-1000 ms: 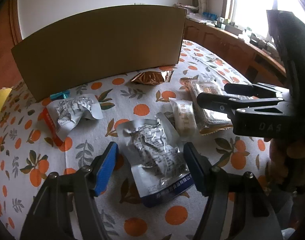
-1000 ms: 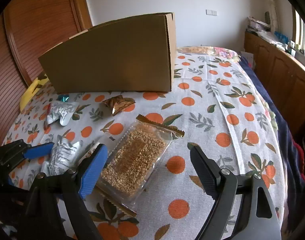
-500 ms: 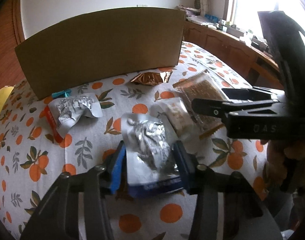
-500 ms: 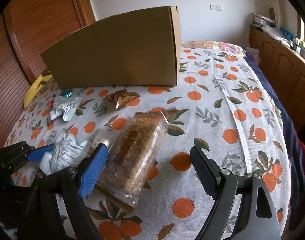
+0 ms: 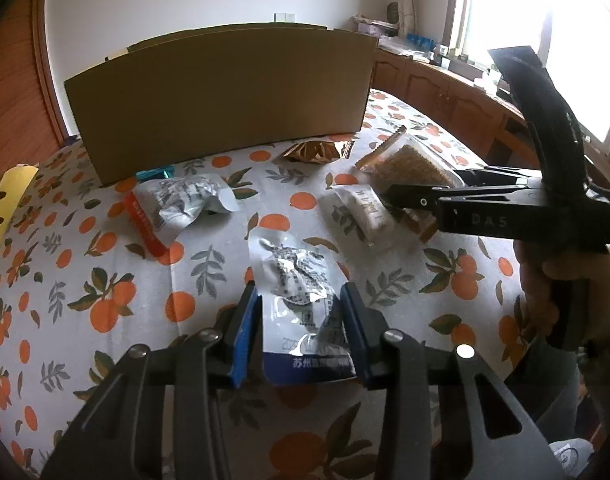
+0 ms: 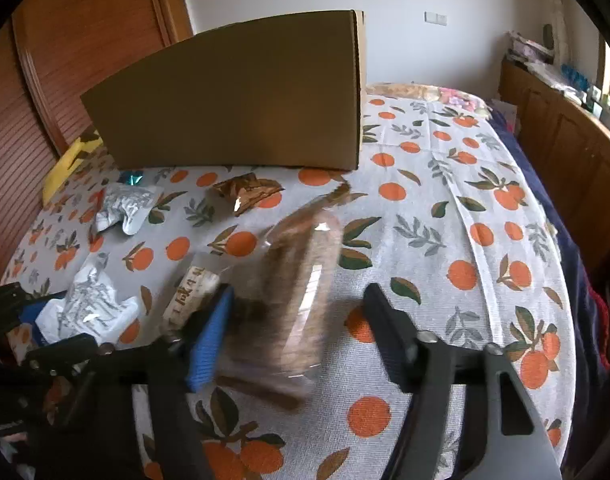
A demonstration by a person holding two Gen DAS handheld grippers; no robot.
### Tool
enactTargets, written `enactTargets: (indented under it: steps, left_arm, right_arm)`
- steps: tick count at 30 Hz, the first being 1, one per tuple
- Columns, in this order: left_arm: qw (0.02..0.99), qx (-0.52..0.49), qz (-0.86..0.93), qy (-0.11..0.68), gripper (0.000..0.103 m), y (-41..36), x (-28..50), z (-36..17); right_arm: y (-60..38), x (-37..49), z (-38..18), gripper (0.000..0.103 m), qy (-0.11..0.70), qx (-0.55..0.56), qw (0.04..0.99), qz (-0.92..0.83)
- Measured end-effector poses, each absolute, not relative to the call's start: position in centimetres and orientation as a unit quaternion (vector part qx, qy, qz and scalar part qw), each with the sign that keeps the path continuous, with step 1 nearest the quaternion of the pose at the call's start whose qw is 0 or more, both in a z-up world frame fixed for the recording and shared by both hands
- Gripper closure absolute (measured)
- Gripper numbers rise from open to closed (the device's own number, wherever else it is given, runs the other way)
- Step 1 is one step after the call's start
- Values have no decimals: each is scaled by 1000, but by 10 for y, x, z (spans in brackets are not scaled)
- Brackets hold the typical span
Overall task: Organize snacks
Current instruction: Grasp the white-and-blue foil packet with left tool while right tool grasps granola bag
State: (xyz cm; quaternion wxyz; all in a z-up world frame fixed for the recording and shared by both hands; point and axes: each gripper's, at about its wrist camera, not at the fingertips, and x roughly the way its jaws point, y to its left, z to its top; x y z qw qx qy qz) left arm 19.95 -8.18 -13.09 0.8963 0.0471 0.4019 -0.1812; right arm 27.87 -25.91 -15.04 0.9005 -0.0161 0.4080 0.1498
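My left gripper [image 5: 301, 320] is shut on a silver foil snack pouch with a blue bottom edge [image 5: 301, 280], held just above the cloth. My right gripper [image 6: 297, 320] is closing around a clear bag of brown grain bars [image 6: 301, 276], which is tilted up and blurred; the jaws stand wide and the right finger is clear of the bag. That bag also shows in the left wrist view [image 5: 409, 168]. A white wrapped snack [image 5: 363, 216] lies beside it. A second silver pouch with an orange edge [image 5: 173, 204] and a brown foil packet [image 5: 317, 151] lie nearer the cardboard box [image 5: 221, 96].
The box stands upright at the back of the orange-print tablecloth [image 6: 445, 208]. A small teal wrapper [image 5: 155, 174] lies at its foot. A yellow object [image 5: 5, 208] sits at the left edge. Wooden cabinets [image 6: 565, 136] run along the right.
My left gripper has closed on the silver pouch and lifted it. My right gripper has tipped the grain bar bag up from lying flat, its jaws narrowing around it.
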Motion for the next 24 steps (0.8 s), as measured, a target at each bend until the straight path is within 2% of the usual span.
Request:
enactTargets:
  steps: [1,5,24]
  left_arm:
    - [897,45,-181,401,64,-79,198,-130]
    - [901,36,-183,392,64,-72,195,-121]
    - [917,35,-185,351,64,-67,184,-91]
  right_arm:
    - [-258,279,-151,55,407,-20,901,147]
    - [-263,278,-150,58,404,-6,903,147]
    - [-265,263,-138,60,354,-10,923,151]
